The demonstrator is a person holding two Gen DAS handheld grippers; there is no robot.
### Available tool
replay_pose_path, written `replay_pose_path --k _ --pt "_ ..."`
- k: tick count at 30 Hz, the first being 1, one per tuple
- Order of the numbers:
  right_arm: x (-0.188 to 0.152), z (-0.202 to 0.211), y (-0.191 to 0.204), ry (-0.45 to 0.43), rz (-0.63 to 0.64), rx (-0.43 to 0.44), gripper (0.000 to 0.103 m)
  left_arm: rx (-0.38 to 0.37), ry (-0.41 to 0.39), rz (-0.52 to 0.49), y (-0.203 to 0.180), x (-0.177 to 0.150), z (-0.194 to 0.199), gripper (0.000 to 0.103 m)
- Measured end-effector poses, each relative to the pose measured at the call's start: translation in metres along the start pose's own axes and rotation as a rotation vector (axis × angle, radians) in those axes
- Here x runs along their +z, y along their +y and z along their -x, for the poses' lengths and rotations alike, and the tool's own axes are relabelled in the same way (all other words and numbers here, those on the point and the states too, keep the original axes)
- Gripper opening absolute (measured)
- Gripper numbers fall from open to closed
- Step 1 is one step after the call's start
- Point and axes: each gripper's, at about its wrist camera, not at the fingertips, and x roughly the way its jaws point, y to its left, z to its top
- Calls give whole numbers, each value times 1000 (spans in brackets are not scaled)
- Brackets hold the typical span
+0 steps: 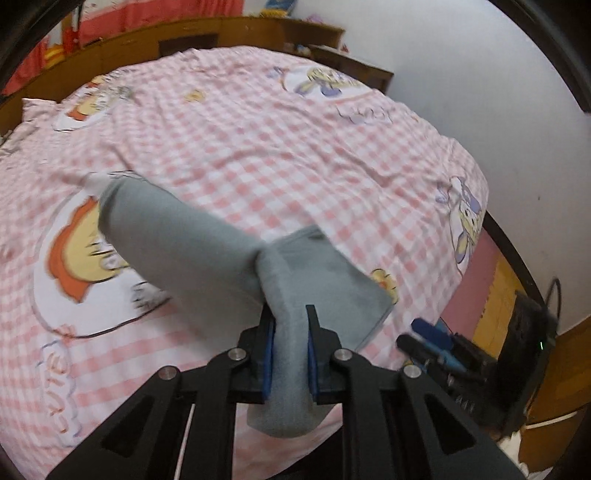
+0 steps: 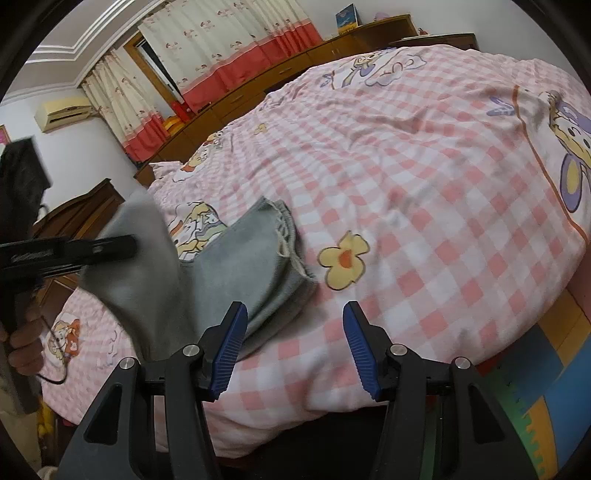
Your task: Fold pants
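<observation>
The grey pants [image 1: 177, 243] are clamped in the left tool [image 1: 290, 325] and lifted over the bed [image 1: 295, 147], partly doubled; the right tool [image 2: 293, 332] is spread wide, empty. Folding appears underway, not finished.

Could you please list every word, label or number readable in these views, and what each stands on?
"CUTE": outlined letters printed on the pink checked bedsheet, near its lower-left edge in the left wrist view.
Pale lettering on the side of the left gripper, seen from the right wrist view: too blurred to read.
Blue box on the far cabinet: print too small to read.
</observation>
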Motion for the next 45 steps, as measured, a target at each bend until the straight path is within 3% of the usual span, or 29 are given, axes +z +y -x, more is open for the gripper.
replay_pose_path --k 6,8,11,15,17,22,27,31,36,38,39,45 --pt "-4 -4 -19 6 -28 -5 56 -55 71 -18 -28 -6 -66 16" --pt "-5 -5 -23 5 -42 -2 56 -51 85 -12 -31 -11 -77 23" --pt "-7 -7 -29 7 -62 12 56 -50 33 -49 -39 -17 -73 39" --pt "-7 -7 -28 1 -63 20 56 -43 -34 -91 -44 -22 -50 52" --pt "-6 0 -24 -16 -46 23 56 -34 -76 -84 -39 -23 -35 61" --pt "4 13 1 -54 0 89 56 56 -135 -16 -11 -31 -14 67" --pt "11 5 27 -15 33 172 56 123 -90 71 22 -52 -24 69" --pt "11 -14 45 46 58 176 56 137 -45 146 44 -73 -36 69" --pt "11 -41 52 111 63 142 55 100 -54 192 55 -86 -39 75" --pt "11 -48 53 127 83 131 18 91 -60 198 56 -86 -38 75" --pt "13 -50 55 133 105 108 11 88 -63 198 56 -87 -38 75" --pt "35 -21 53 22 143 56 11 34 -108 202 55 -81 -28 78"
